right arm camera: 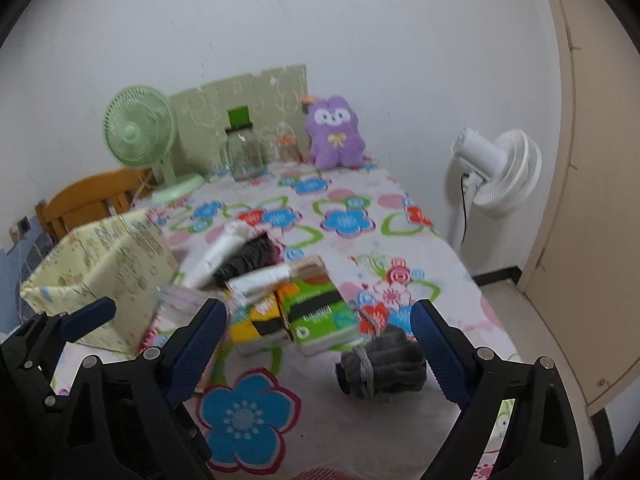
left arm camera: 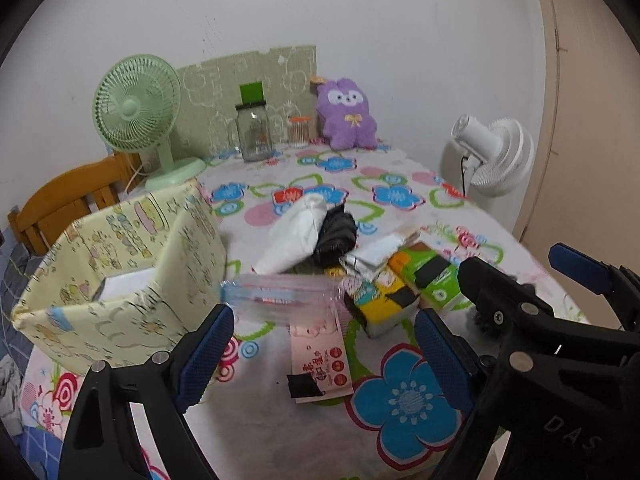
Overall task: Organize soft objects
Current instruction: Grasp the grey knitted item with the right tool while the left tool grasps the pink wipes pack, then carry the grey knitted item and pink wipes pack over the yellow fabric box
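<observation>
My left gripper (left arm camera: 325, 314) is open and low over the flowered tablecloth (left arm camera: 248, 432). A pink tissue pack (left arm camera: 320, 356) and a clear plastic pack (left arm camera: 280, 296) lie between its fingers, untouched. My right gripper (right arm camera: 318, 308) is open too. A dark grey rolled cloth bundle (right arm camera: 380, 364) lies on the table just inside its right finger (right arm camera: 440, 356); whether they touch I cannot tell. Further in lie a white soft pack (left arm camera: 296, 232), a black rolled cloth (left arm camera: 336, 232), a yellow tissue pack (left arm camera: 380, 300) and a green one (left arm camera: 432, 276). A yellow fabric box (left arm camera: 120, 272) stands open at the left.
At the back of the table stand a purple plush toy (left arm camera: 346, 116), a glass jar (left arm camera: 254, 132), a small orange-lidded jar (left arm camera: 299, 132) and a green fan (left arm camera: 138, 108). A white fan (left arm camera: 496, 156) stands off the right edge. A wooden chair (left arm camera: 60, 208) is behind the box.
</observation>
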Available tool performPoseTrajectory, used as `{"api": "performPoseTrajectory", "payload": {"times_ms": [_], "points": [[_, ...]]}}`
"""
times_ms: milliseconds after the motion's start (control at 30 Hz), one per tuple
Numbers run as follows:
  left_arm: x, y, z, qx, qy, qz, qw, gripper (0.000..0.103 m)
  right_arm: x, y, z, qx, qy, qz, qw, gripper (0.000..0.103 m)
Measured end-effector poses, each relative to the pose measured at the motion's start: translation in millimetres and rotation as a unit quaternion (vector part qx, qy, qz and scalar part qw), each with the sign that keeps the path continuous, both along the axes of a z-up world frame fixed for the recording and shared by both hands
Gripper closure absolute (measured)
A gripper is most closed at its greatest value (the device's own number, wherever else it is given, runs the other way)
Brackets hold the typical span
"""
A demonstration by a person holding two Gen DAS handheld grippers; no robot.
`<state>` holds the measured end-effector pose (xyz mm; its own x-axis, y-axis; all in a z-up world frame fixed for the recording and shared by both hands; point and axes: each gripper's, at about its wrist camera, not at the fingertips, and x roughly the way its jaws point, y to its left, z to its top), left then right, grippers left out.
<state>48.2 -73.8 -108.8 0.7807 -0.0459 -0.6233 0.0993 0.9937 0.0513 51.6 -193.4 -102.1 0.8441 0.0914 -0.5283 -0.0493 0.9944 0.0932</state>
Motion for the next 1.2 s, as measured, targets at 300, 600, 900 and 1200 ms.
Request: {"api": "performPoseTrajectory", "payload": {"times_ms": [300, 600, 900, 1200], "points": [[21.5, -0.3, -28.4, 0.004, 0.049, 0.019, 0.9986, 0.014, 21.5, -14.3, -32.4, -0.003, 0.051, -0.018, 0.999, 0.011], [38.4, -2.3, -45.7, 0.008, 0.081, 0.028, 0.9963, 0.018, 39.7, -25.8, -50.5, -0.016, 0.075, -0.036, 0.996, 0.014], [43.0, -3.6, -46.1, -0.004, 0.087, 0.016, 0.9961, 0.036, 44.4, -25.5, -52.9, -0.027, 0.079, -0.042, 0.996, 0.036], [41.8, -3.5, -43.6, -0.011, 0.088, 0.005, 0.9961, 0.061, 44.4, -19.0, -51.8, -0.018, 0.084, -0.035, 0.996, 0.055]]}}
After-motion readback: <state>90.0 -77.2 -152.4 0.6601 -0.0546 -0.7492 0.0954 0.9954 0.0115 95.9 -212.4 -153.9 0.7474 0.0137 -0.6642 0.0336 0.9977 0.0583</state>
